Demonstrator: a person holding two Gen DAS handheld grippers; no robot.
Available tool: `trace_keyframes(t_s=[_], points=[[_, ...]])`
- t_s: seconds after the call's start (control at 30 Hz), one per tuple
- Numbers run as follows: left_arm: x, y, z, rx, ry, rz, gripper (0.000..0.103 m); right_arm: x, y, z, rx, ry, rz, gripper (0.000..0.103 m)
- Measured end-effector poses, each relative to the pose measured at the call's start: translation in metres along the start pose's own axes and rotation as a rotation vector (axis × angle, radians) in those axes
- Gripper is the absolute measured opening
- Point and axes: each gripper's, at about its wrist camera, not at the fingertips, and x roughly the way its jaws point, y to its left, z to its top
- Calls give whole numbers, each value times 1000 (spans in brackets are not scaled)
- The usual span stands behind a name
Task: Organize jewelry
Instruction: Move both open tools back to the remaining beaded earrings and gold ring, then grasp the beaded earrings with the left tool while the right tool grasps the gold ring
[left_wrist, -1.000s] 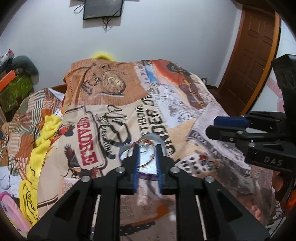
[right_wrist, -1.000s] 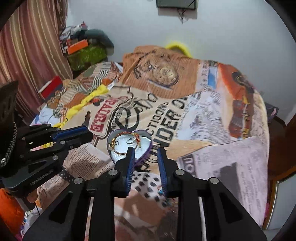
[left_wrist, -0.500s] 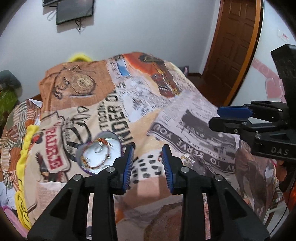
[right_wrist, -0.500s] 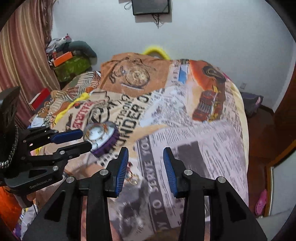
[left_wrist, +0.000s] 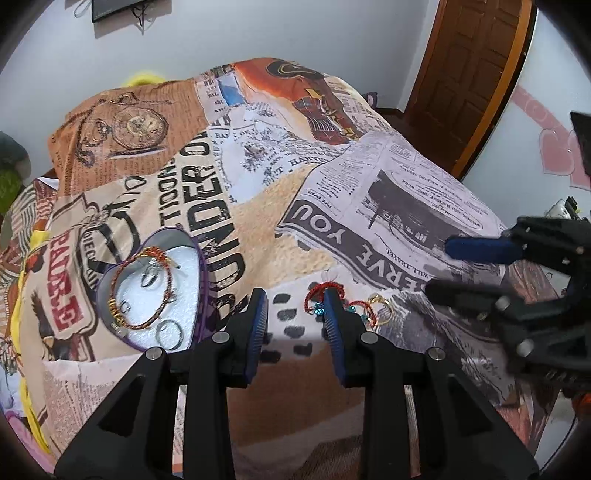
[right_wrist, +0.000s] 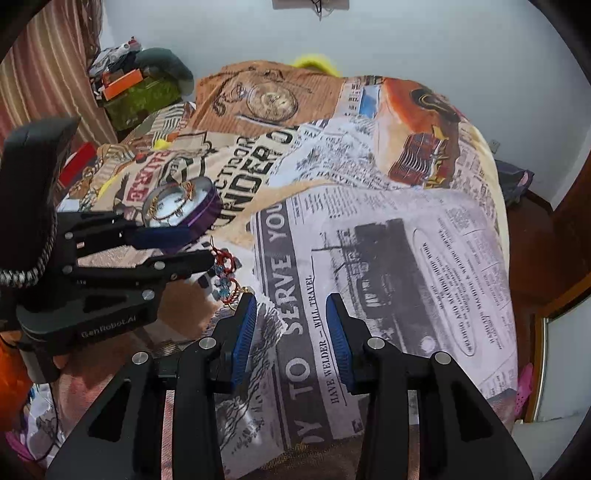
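A purple heart-shaped jewelry box (left_wrist: 201, 280) lies open on the bed, with a red-gold bracelet (left_wrist: 142, 288) and silver rings (left_wrist: 169, 329) on its white lining. It also shows in the right wrist view (right_wrist: 207, 212). Loose jewelry (left_wrist: 360, 304) lies on the cover: red beaded pieces with blue stones and a gold ring (left_wrist: 380, 302). My left gripper (left_wrist: 295, 302) is open and empty, its right finger beside the red pieces. My right gripper (right_wrist: 291, 317) is open and empty over the newspaper print, right of the loose jewelry (right_wrist: 223, 273).
The bed is covered by a patchwork-print blanket (left_wrist: 258, 184). A brown door (left_wrist: 476, 74) stands at the right. Clothes and bags (right_wrist: 140, 85) pile up at the far left by a striped curtain (right_wrist: 48, 74). A yellow cloth (left_wrist: 33, 240) lies along the left edge.
Both grippers have swung right, away from the heart box, and opened wider. The left gripper now stands over the loose jewelry; the right one moved further right over the newspaper print.
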Motion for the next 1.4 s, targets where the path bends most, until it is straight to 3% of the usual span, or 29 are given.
trace_keyframes(t_s=[0.37, 0.43, 0.5, 0.53, 0.83, 1.23, 1.37, 1.4], points=[[17, 3, 7, -28, 15, -63, 31, 19, -3, -10, 20, 48, 42, 36], [17, 1, 6, -23, 12, -71, 25, 17, -5, -11, 27, 47, 43, 36], [16, -1, 5, -19, 15, -94, 5, 15, -6, -11, 28, 46, 40, 36], [17, -2, 5, -25, 22, -112, 5, 15, -6, -11, 27, 47, 38, 36], [-8, 4, -1, -50, -57, -34, 0, 19, 4, -5, 0, 47, 22, 36], [-40, 7, -14, 23, -139, 70, 0, 43, 12, 8, -3, 48, 28, 35], [-52, 7, -12, 25, -169, 66, 0, 41, 12, 7, -4, 36, 24, 20], [-56, 7, -12, 25, -177, 67, 0, 40, 13, 7, -4, 36, 23, 20]])
